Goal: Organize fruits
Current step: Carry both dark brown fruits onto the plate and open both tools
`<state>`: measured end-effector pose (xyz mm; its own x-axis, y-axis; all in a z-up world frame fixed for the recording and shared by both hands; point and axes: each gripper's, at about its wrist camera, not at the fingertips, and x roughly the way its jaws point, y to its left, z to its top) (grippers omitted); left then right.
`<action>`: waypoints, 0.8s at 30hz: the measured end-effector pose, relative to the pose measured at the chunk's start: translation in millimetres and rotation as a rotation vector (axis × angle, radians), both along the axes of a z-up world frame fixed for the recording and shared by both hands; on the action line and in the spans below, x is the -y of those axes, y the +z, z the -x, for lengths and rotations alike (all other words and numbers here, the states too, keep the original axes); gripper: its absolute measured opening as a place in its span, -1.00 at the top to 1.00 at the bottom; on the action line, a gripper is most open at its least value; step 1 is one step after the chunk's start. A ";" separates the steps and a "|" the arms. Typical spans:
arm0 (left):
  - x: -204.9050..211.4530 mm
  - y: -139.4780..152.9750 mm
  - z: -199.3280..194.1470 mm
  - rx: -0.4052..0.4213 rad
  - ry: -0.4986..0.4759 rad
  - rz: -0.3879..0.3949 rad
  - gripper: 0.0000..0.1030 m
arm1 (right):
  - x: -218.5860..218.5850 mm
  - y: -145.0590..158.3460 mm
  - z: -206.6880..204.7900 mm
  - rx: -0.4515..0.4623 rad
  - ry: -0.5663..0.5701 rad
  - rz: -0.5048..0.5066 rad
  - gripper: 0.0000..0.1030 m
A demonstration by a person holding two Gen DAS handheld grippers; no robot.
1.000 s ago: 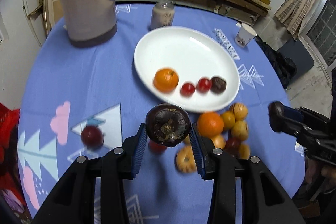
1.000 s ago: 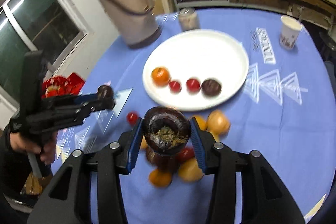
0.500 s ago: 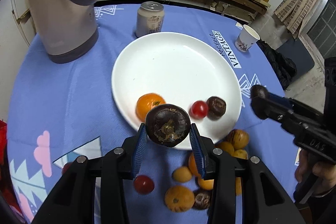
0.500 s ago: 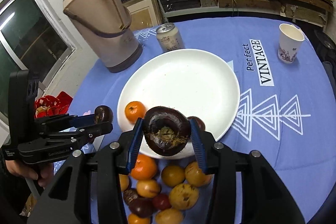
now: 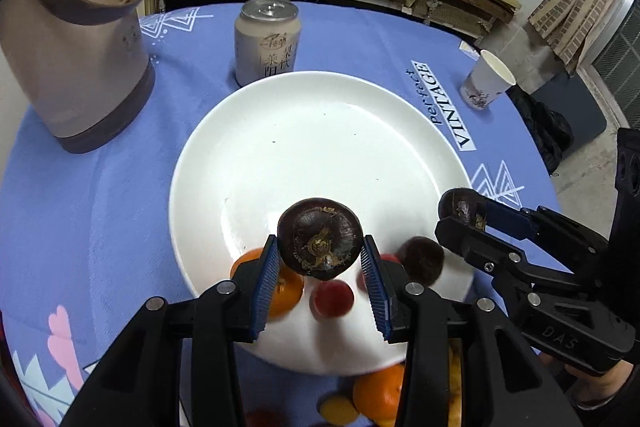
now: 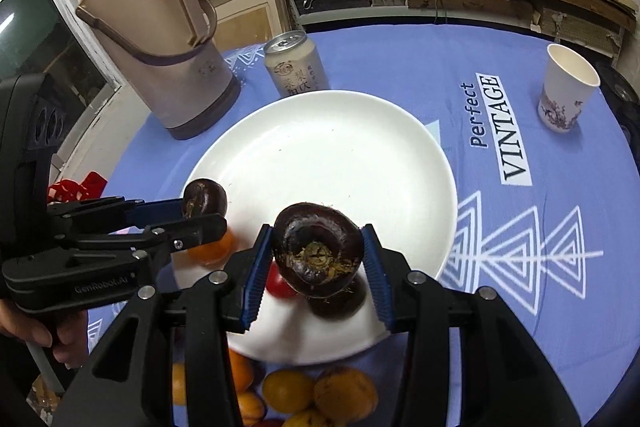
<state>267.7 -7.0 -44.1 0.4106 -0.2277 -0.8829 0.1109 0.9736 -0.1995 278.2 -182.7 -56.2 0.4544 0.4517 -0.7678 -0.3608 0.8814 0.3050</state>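
Observation:
My left gripper (image 5: 319,265) is shut on a dark purple round fruit (image 5: 320,237) and hangs over the near part of the white plate (image 5: 320,131). My right gripper (image 6: 316,267) is shut on a second dark purple fruit (image 6: 318,251) over the same plate (image 6: 320,155). Each gripper shows in the other's view, the right one (image 5: 460,215) on the right, the left one (image 6: 204,211) on the left. On the plate beneath lie an orange (image 5: 288,291), a red fruit (image 5: 332,301) and a dark fruit (image 5: 420,259), partly hidden by the fingers.
A pile of loose orange and yellow fruits (image 6: 344,393) lies on the blue cloth at the plate's near edge. Behind the plate stand a beige thermos jug (image 6: 160,39), a drink can (image 6: 296,65) and a paper cup (image 6: 564,93). Shelves stand beyond the table.
Both grippers have moved forward and down, each with its dark fruit, from over the loose pile to over the plate. The pile has slid to the bottom of both views.

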 end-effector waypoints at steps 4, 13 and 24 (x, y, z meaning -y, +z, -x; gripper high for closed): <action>0.4 -11.1 -9.7 -0.014 0.003 -0.022 0.20 | -3.4 -12.9 -11.5 -0.016 -0.005 0.015 0.16; 0.5 -25.5 -21.3 -0.031 0.017 -0.026 0.19 | -7.7 -32.8 -18.8 -0.045 -0.015 0.035 0.16; 3.1 -22.1 -17.4 -0.029 0.034 -0.053 -0.06 | -7.0 -25.9 -12.4 -0.033 -0.027 0.041 0.14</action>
<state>285.0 -10.1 -66.3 0.3912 -0.1669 -0.9050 0.0720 0.9859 -0.1507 290.5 -175.7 -82.1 0.4399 0.4076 -0.8002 -0.3271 0.9026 0.2799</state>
